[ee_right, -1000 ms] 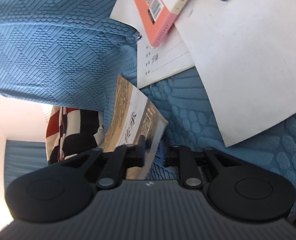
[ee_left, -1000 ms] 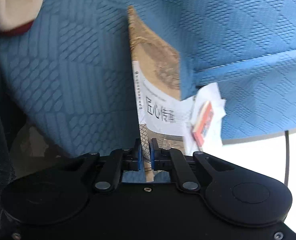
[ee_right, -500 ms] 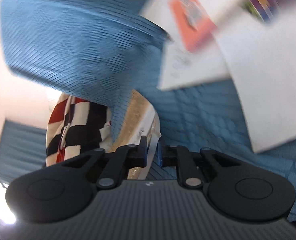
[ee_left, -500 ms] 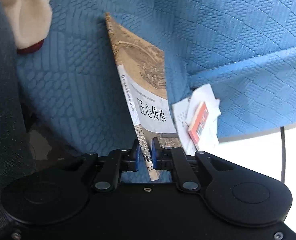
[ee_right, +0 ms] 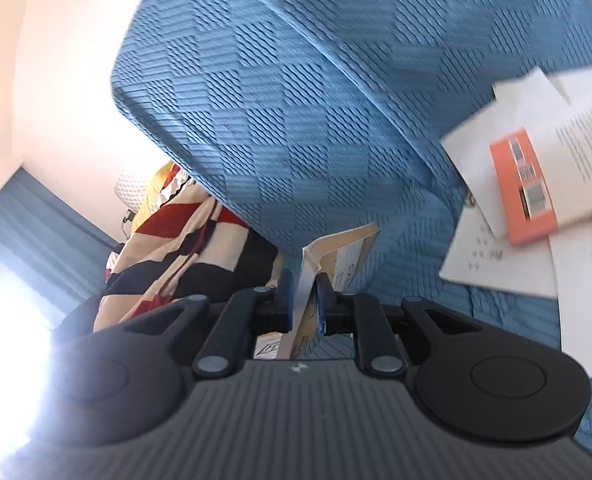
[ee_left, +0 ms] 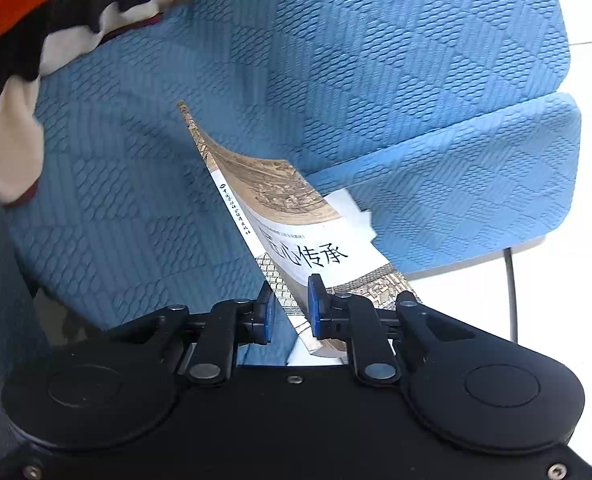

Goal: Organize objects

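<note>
The left gripper [ee_left: 289,306] is nearest in its view. Its fingers [ee_left: 316,304] are opening, and the book [ee_left: 296,232] stands between them. The right blue pad touches the cover. The left pad has a small gap beside the spine, so the fingers are not squeezing the book.

The book is thin and tan, with a white band and black letters. Its long side runs away from the gripper, up and to the left, toward the back of the blue sofa [ee_left: 376,80]. The cover bends and leans to the right. Its near corner is hidden behind the black gripper body.

In the other view, the right gripper [ee_right: 304,292] has its two fingers [ee_right: 287,292] close together on the edge of the same book [ee_right: 336,256]. They are gripping it. Here the book stands on its edge, and its far end points up and to the right. Its lower part is hidden by the gripper.

A little white paper [ee_left: 356,210] peeks out behind the book. Farther off, on the sofa seat, lie white sheets [ee_right: 496,260] and an orange book [ee_right: 524,188]. They are blurry, so the print is hard to read. They lie well apart from the held book.

A red, black and cream blanket [ee_right: 183,248] sits at the left. Part of it is cut off by the picture edge. Bright light hides the far left corner.
</note>
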Motion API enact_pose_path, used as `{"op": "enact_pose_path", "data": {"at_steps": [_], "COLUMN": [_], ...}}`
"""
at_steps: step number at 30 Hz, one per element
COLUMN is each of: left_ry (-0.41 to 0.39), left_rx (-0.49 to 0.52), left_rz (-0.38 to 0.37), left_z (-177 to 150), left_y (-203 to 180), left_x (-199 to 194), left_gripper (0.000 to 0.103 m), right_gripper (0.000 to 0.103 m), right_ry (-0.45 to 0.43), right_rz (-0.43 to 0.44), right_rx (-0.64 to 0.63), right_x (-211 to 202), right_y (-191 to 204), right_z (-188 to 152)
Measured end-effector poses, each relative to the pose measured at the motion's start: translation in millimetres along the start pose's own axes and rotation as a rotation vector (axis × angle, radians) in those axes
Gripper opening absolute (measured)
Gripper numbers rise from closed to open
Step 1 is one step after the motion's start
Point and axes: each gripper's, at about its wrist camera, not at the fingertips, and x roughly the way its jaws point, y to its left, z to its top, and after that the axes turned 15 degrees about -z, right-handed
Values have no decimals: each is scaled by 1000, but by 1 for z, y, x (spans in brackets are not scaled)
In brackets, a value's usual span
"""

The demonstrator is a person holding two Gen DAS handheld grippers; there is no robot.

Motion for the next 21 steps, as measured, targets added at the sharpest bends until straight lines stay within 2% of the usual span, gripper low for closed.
{"op": "enact_pose_path", "data": {"at_steps": [6,10,16,21], "left_ry": [50,69,86,93], "left_rx": [53,96,105,136], "left_rz": [-48,-51,-69,-53], "left_z": [30,47,65,60], "left_y": [-14,-23,-5,19], "left_x": [4,15,35,49], "left_gripper": [16,16,17,17], "right_gripper": [16,16,16,16], "right_ry": [-86,-107,-98,-59], "right_rz": [-28,-68,-126,-193], "right_rx": [-34,-31,-58,-97], "right_x": [-11,-2,19,36], "right_y": [17,20,16,6], "right_z": [6,3,-2,-15]}}
